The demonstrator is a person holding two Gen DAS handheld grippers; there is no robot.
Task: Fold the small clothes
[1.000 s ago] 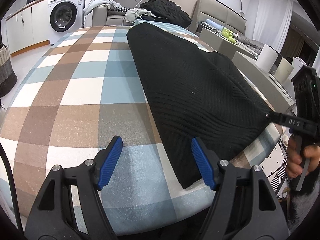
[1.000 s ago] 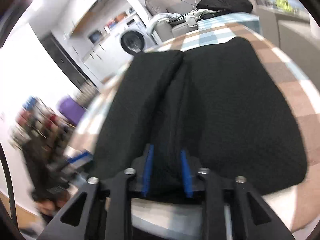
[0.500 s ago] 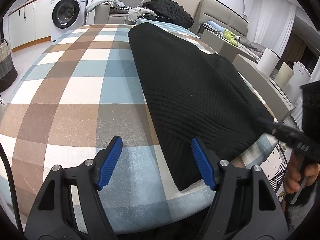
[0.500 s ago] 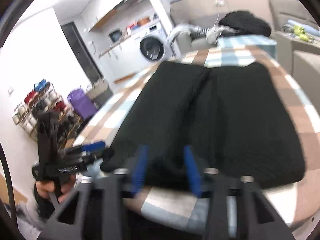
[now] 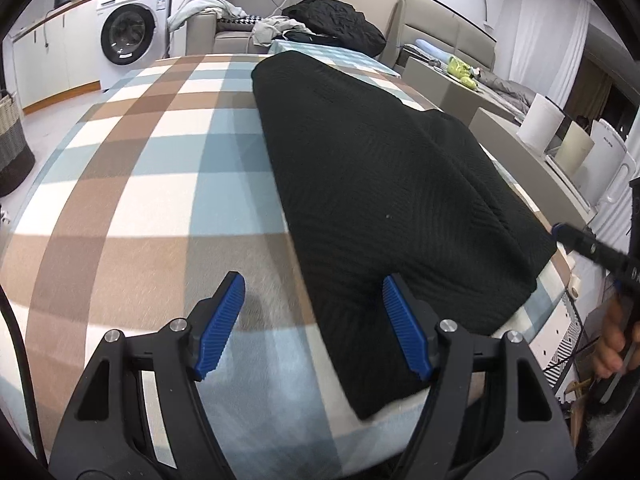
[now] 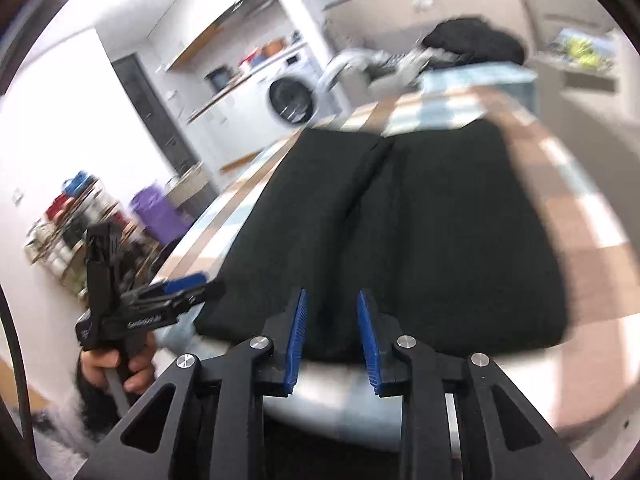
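Note:
A black knit garment (image 5: 384, 184) lies folded lengthwise on the checked tablecloth (image 5: 160, 168), its near corner at the table's front edge. My left gripper (image 5: 312, 324) is open, low over the table, its right finger beside the garment's near left edge. In the right wrist view the garment (image 6: 400, 232) shows a fold seam down its middle. My right gripper (image 6: 332, 336) is open and empty, just off the garment's near edge. It also shows at the right edge of the left wrist view (image 5: 592, 244). The left gripper shows in the right wrist view (image 6: 160, 304).
A washing machine (image 5: 128, 36) stands at the back left beside a woven basket (image 5: 12, 148). A sofa with piled clothes (image 5: 320, 20) is behind the table. White containers (image 5: 560, 136) stand to the right. Shelves with a purple bin (image 6: 160, 216) stand on the left.
My right gripper has let go of the garment's edge, opened and pulled back off the table. My left gripper has moved slightly forward toward the garment's near corner.

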